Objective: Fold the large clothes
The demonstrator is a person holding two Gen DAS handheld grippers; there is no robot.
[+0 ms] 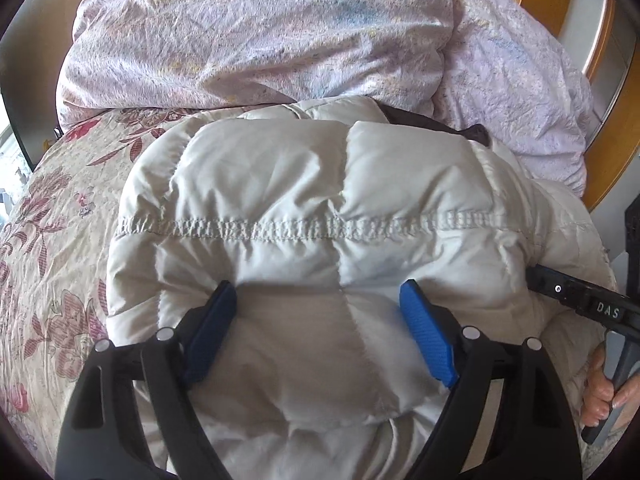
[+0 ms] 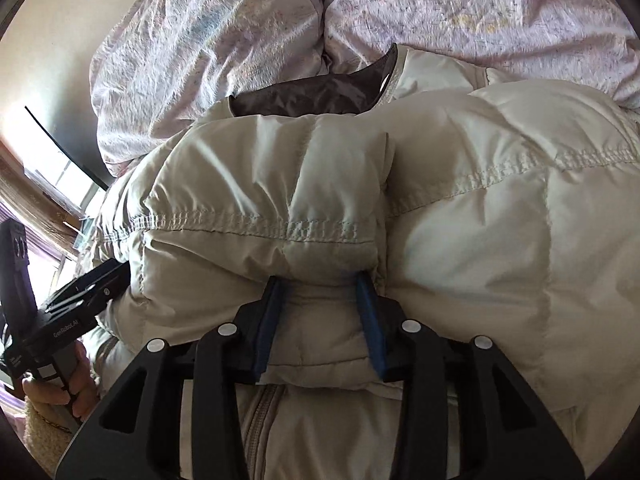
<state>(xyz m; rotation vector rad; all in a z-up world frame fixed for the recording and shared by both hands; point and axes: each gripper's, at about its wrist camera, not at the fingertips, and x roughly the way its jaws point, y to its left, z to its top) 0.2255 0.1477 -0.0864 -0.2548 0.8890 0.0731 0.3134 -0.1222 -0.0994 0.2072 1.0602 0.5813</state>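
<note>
the left gripper [image 1: 320,296] stands wide over a puffy fold of the cream down jacket [image 1: 280,208], the right gripper [image 2: 322,280] sits narrower with a fold bulging between its pads, the jacket bundled on the floral bedsheet [image 1: 52,216], lilac duvet [image 1: 248,28] heaped behind.

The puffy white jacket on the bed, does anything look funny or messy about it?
A little. The puffy white jacket lies bunched in a thick lump, not flat, and its dark brown lining pokes out at the far edge beside the crumpled lilac duvet. No tear or spill shows.
</note>
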